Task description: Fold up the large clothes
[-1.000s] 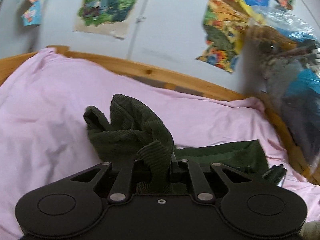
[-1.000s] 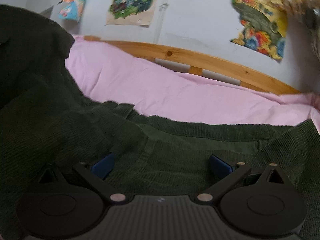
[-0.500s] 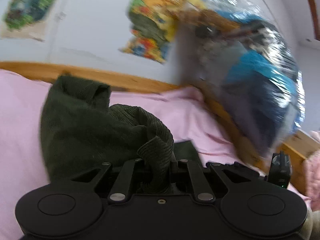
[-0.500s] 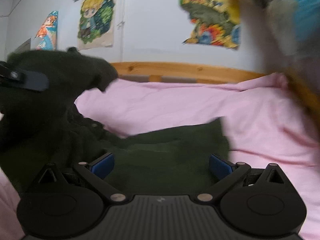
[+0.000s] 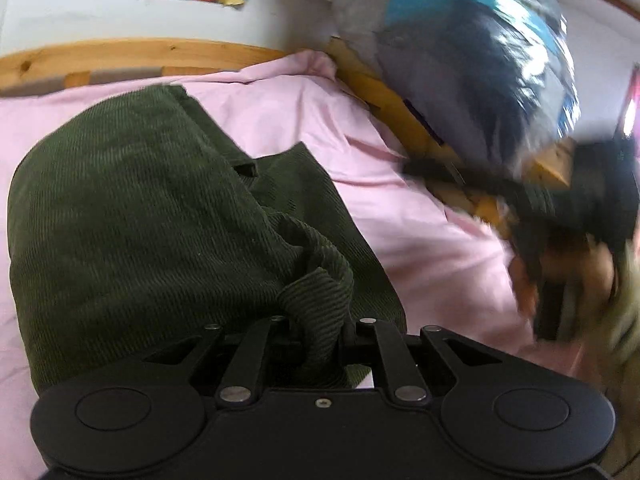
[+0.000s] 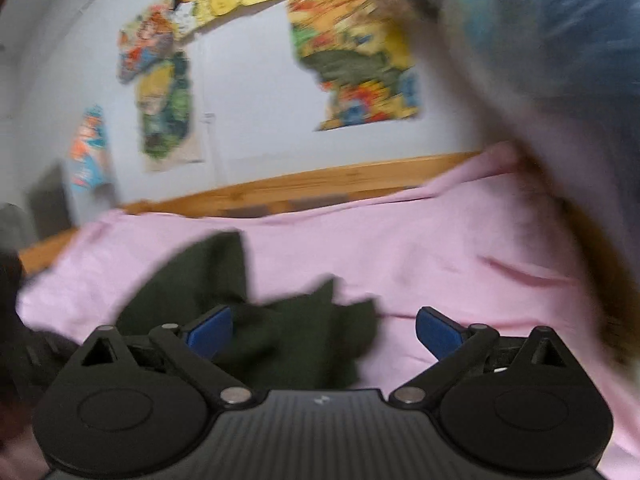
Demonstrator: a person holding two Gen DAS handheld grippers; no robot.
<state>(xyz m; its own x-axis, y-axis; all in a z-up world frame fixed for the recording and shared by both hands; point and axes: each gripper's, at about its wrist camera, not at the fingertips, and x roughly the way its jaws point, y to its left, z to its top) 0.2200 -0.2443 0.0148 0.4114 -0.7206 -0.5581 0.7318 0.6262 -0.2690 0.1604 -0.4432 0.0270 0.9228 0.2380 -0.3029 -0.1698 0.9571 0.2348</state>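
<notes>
The bed (image 5: 420, 248), under its pink sheet, carries the dark green corduroy garment (image 5: 132, 208), which lies partly doubled over itself. You are mid-fold: your left tongs (image 5: 320, 320) are clenched on a bunched edge of the cloth, carrying it across the lower layer. Your right tongs (image 6: 320, 328) stand wide, their jaws having just closed a little, with cloth lying below and between them but nothing pinched. Next, I judge, lay the held edge flat and square, then release. The right view is badly blurred, so the far corners are probably rumpled; I cannot tell. The garment's near end is cut off.
</notes>
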